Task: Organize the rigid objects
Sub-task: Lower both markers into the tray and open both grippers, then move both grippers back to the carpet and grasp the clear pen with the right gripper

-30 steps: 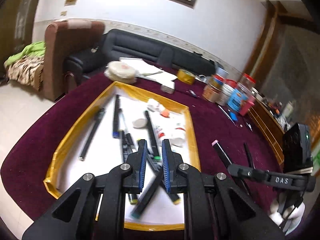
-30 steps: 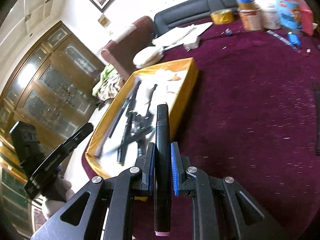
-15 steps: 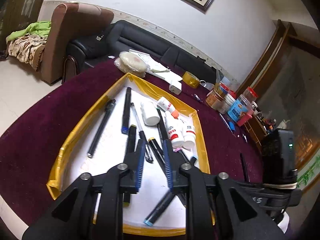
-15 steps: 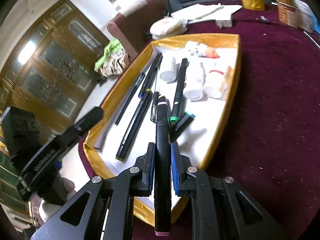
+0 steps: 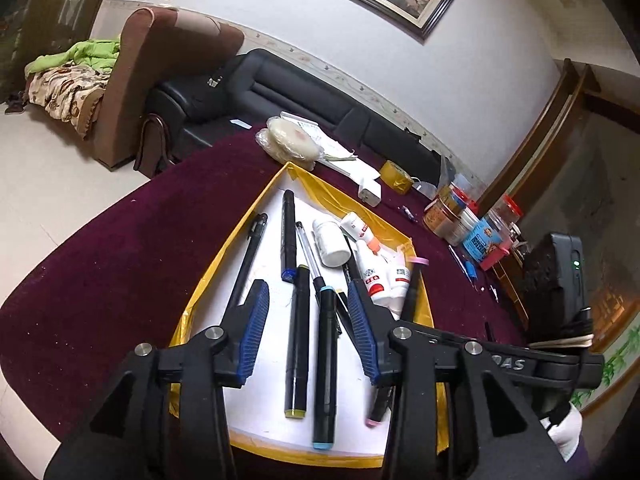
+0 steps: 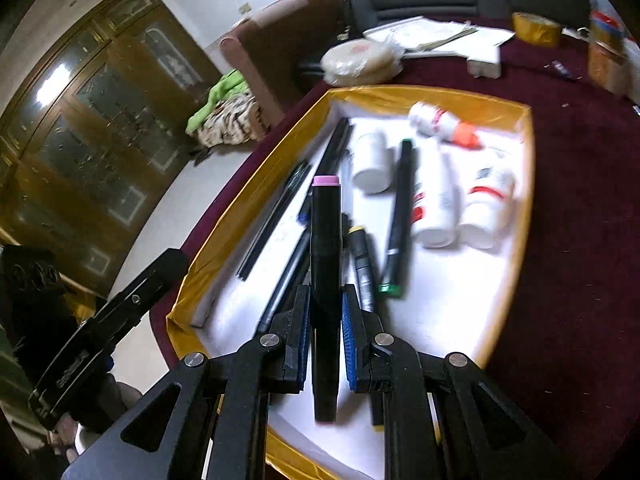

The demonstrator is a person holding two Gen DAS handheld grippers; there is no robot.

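A yellow-rimmed tray (image 5: 224, 264) (image 6: 526, 184) with a white floor lies on the maroon table and holds several black pens, markers and white bottles (image 5: 332, 240) (image 6: 434, 200). My right gripper (image 6: 325, 316) is shut on a black marker with pink ends (image 6: 325, 248), held over the tray's near end. That marker also shows in the left wrist view (image 5: 412, 292). My left gripper (image 5: 308, 332) is open and empty above two black markers (image 5: 298, 336) lying in the tray.
Behind the tray lie a bagged round white item (image 5: 290, 144), papers (image 6: 432, 34), a white adapter (image 5: 370, 194) and a tape roll (image 5: 396, 176). Jars and cans (image 5: 472, 224) stand at the right. Loose pens (image 5: 464, 264) lie on the cloth. Sofas stand beyond.
My right gripper has carried the pink-ended marker from beside the tray to over its near end. My left gripper has opened wide and shifted over the markers.
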